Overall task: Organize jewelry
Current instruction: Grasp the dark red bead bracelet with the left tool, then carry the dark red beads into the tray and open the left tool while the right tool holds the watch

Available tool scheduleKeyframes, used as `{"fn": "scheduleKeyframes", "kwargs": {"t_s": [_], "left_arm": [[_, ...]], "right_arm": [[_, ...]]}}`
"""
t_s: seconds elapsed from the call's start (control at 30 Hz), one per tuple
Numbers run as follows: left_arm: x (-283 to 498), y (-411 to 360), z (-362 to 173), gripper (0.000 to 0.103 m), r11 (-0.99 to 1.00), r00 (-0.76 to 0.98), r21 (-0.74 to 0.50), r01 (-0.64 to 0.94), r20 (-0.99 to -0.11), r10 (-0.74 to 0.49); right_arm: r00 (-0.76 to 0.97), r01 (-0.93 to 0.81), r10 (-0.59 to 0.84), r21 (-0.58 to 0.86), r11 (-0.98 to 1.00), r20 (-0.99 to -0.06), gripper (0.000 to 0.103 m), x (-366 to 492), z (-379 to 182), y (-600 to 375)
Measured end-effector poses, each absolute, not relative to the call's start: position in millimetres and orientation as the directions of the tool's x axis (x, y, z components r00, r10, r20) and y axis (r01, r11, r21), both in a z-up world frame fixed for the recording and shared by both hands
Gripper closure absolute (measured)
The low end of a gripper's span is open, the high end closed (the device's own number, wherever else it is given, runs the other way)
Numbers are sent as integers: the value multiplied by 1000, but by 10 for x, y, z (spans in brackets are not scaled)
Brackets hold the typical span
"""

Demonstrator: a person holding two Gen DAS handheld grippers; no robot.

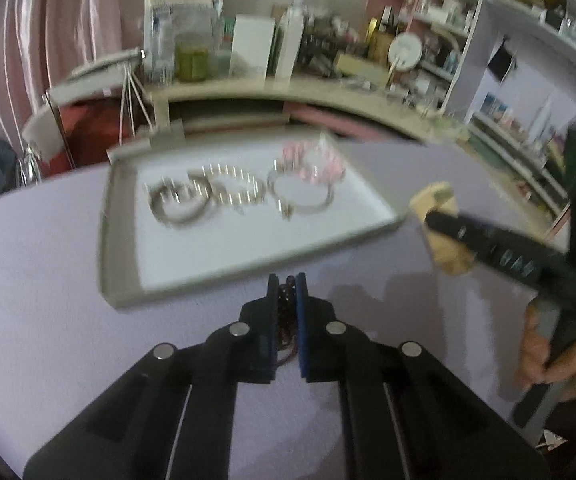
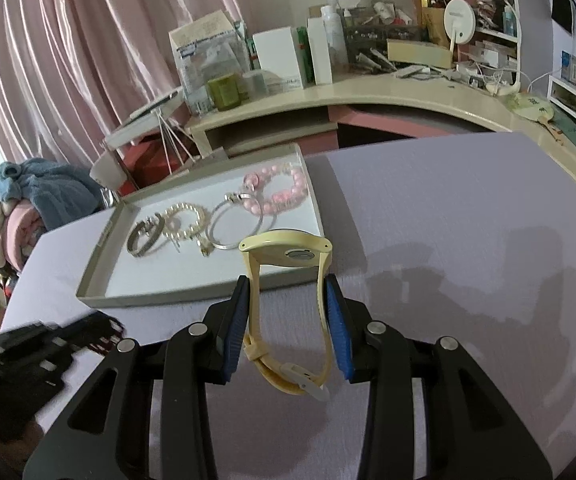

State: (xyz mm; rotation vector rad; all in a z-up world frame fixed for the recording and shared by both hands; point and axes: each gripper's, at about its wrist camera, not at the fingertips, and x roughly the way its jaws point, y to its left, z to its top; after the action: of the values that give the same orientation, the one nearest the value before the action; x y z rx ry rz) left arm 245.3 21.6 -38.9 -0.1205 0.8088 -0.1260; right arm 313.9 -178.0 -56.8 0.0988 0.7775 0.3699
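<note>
Jewelry lies in a shallow grey tray [image 2: 100, 252] with a white floor, set on the lavender-covered bench [image 2: 448, 240] toward its far left. Along the tray's far side I see, left to right, a silver band bracelet [image 2: 144, 236], a pearl bracelet [image 2: 184, 222], a thin silver bangle [image 2: 240, 222] and a pink bead bracelet [image 2: 284, 190] in the far right corner. The tray's near half is bare.

My left hand-held gripper [image 1: 288, 280] is nearly closed on a dark bead bracelet [image 1: 287, 312], pinched between its blue pads, just in front of the tray's near edge.

My right hand-held gripper [image 2: 288, 284] stands partly open, its blue pads clamping the strap of a cream wristwatch [image 2: 288, 252]. The watch case is over the tray's near right corner, and the buckle hangs toward me. A person's hand [image 1: 552, 356] grips that tool's handle.
</note>
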Motion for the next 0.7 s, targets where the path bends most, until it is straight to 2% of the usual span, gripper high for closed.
{"fn": "scheduleKeyframes", "kwargs": {"t_s": [0.27,0.37,0.7], "left_arm": [[2681,534,305,95,973,774,-225,47,-608,-178],[2810,620,484,95,978,799,-202,44,-581,-156],[3124,796,422,95,978,781,-208,1,-611,-131]], "right_arm": [[667,-302,377,229,925,-643,64,3148,-476,-1775],[670,-308,383,230,923,-636,64,3143,-457,-1766],[667,-320,393,233,919,-633,64,3169,-452,-1756]]}}
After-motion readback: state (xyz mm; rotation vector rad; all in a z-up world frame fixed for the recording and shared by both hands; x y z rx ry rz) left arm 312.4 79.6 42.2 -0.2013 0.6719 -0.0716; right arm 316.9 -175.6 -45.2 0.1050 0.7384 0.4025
